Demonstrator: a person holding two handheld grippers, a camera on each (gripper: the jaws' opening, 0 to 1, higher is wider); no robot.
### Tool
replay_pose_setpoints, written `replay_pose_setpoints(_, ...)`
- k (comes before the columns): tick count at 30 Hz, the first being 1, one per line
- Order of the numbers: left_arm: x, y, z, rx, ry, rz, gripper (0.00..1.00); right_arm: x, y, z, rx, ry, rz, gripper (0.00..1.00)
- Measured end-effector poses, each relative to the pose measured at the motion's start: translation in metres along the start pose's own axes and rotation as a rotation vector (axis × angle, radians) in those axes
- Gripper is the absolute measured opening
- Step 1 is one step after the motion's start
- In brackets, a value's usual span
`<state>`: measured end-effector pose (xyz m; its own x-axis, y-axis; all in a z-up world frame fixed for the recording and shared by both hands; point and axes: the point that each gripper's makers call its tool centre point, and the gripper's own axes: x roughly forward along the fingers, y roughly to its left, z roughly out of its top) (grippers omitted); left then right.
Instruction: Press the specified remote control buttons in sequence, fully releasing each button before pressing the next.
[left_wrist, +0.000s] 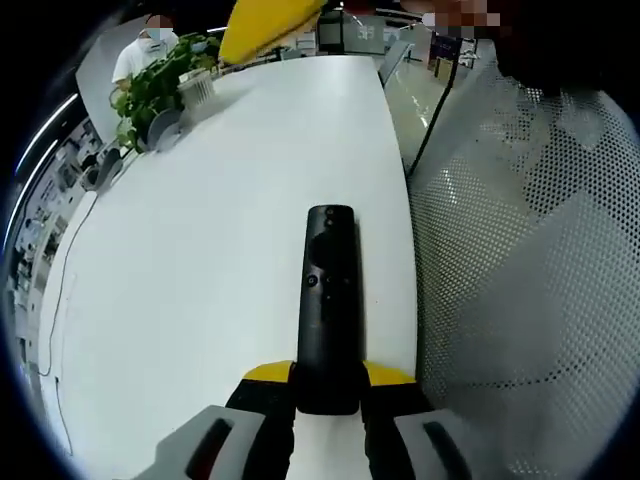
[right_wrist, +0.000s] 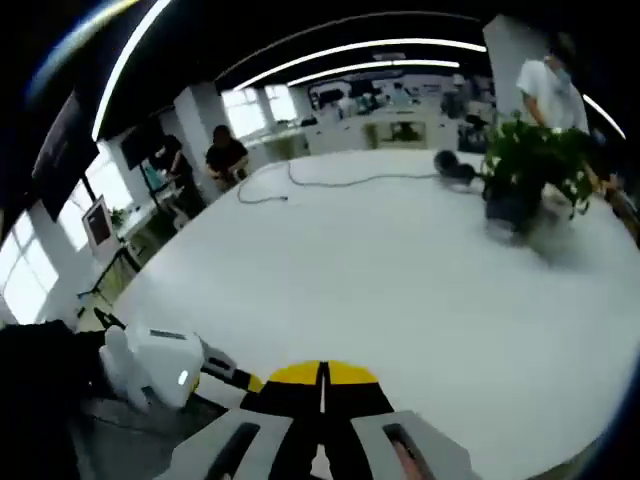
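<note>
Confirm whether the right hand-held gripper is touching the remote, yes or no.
No: in the right gripper view the right hand-held gripper has its jaws closed together over the bare white table, nothing between them.

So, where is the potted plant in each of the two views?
Left gripper view: the potted plant is at the upper left.
Right gripper view: the potted plant is at the upper right.
Shared landmark: the person in a white shirt just beside it.
</note>
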<state>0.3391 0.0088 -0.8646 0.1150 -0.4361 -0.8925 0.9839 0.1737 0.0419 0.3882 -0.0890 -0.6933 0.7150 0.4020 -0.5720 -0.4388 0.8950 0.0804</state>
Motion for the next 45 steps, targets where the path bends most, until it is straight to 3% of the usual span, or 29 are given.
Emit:
replay_pose_setpoints(5, 0.000, 0.001, 0.000, -0.006, 0.027, 0.002, 0.25, -0.037, -0.014, 0.011, -0.038, -0.097, -0.062, 0.10)
replay_pose_setpoints(12, 0.000, 0.002, -0.001, -0.038, 0.026, -0.017, 0.24, -0.068, -0.028, -0.003, -0.059, -0.140, -0.135, 0.38)
replay_pose_setpoints(15, 0.000, 0.002, -0.001, -0.045, 0.032, -0.021, 0.24, -0.075, -0.039, -0.005, -0.104, -0.156, -0.178, 0.45)
replay_pose_setpoints(19, 0.001, 0.003, 0.000, -0.043, 0.052, -0.022, 0.24, -0.079, -0.046, -0.007, -0.106, -0.172, -0.177, 0.48)
replay_pose_setpoints(22, 0.002, 0.004, 0.000, -0.041, 0.068, -0.025, 0.24, -0.078, -0.063, -0.017, -0.095, -0.179, -0.210, 0.50)
replay_pose_setpoints(25, 0.002, 0.007, 0.000, -0.040, 0.081, -0.025, 0.24, -0.079, -0.081, -0.034, -0.013, -0.162, -0.244, 0.50)
replay_pose_setpoints(32, 0.002, 0.019, -0.002, -0.062, 0.095, -0.019, 0.24, -0.078, -0.062, -0.028, 0.097, -0.289, -0.210, 0.52)
replay_pose_setpoints(33, 0.002, 0.021, -0.002, -0.064, 0.098, -0.017, 0.24, -0.075, -0.057, -0.027, 0.097, -0.292, -0.197, 0.52)
replay_pose_setpoints(35, 0.002, 0.025, -0.003, -0.068, 0.108, -0.015, 0.24, -0.067, -0.046, -0.033, 0.007, -0.225, -0.156, 0.51)
replay_pose_setpoints(37, 0.001, 0.027, -0.004, -0.061, 0.117, -0.017, 0.24, -0.067, -0.051, -0.033, -0.052, -0.231, -0.202, 0.46)
replay_pose_setpoints(41, 0.000, 0.034, -0.006, -0.061, 0.139, -0.016, 0.24, -0.063, -0.061, -0.039, -0.065, -0.190, -0.270, 0.44)
replay_pose_setpoints(45, 0.000, 0.042, -0.008, -0.055, 0.154, -0.018, 0.24, -0.063, -0.061, -0.039, -0.062, -0.193, -0.268, 0.46)
